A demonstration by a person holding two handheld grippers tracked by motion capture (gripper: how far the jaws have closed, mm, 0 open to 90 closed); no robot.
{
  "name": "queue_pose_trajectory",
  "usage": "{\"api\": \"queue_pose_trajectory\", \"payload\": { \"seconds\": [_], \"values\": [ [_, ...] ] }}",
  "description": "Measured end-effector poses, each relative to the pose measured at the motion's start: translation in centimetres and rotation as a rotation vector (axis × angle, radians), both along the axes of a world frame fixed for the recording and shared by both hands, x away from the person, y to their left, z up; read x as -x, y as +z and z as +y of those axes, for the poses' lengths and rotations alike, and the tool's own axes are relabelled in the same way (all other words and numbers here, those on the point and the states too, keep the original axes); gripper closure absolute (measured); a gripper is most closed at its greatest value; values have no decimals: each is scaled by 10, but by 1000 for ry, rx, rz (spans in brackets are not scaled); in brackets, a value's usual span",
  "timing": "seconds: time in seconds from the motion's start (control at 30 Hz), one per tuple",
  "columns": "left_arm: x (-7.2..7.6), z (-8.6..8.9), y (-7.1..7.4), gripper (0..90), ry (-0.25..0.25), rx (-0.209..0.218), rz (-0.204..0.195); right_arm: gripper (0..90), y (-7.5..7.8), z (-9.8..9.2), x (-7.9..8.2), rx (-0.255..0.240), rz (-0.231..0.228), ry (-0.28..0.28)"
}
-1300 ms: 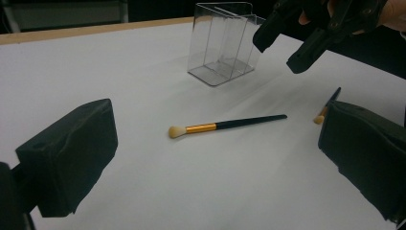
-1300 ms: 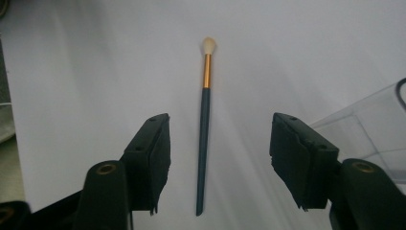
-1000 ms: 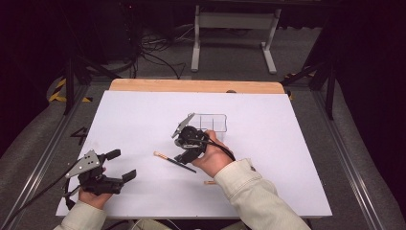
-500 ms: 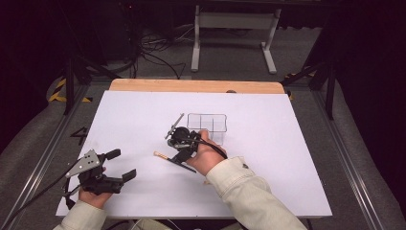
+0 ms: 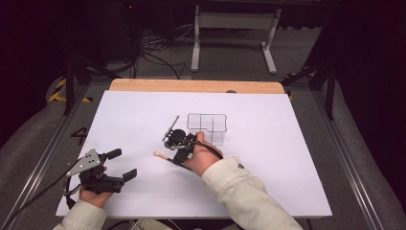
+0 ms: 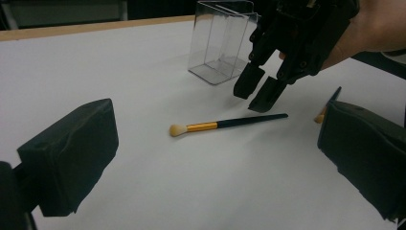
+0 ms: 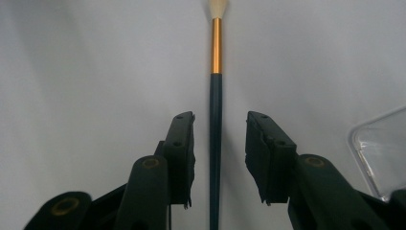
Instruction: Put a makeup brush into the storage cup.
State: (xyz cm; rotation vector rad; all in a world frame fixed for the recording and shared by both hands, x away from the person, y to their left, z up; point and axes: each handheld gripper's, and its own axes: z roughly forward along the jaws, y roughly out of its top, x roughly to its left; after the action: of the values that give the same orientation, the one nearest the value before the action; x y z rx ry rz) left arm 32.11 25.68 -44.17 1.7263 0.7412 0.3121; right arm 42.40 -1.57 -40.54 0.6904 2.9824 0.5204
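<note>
Brush (image 5: 165, 156) flat on table (image 5: 268, 182), clear organizer (image 5: 207, 127) behind-right, well apart.

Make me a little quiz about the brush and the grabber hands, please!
1. True or false: the right gripper already squeezes the brush.
2. Which end of the brush points away from the clear box? A) bristle tip B) dark handle end
3. What colour is the band between the bristles and the dark handle?

Key
1. False. Its fingers stand on either side of the handle with gaps showing, though they have just been closing.
2. A.
3. Gold.
</note>
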Motion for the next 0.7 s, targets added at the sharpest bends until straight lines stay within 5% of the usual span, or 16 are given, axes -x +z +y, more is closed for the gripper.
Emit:
{"api": "queue_pose_trajectory", "payload": {
  "seconds": [0.7],
  "values": [
    [2, 2, 2, 18, -6, 9, -16, 699, -16, 10, -2, 83, 20, -1]
  ]
}}
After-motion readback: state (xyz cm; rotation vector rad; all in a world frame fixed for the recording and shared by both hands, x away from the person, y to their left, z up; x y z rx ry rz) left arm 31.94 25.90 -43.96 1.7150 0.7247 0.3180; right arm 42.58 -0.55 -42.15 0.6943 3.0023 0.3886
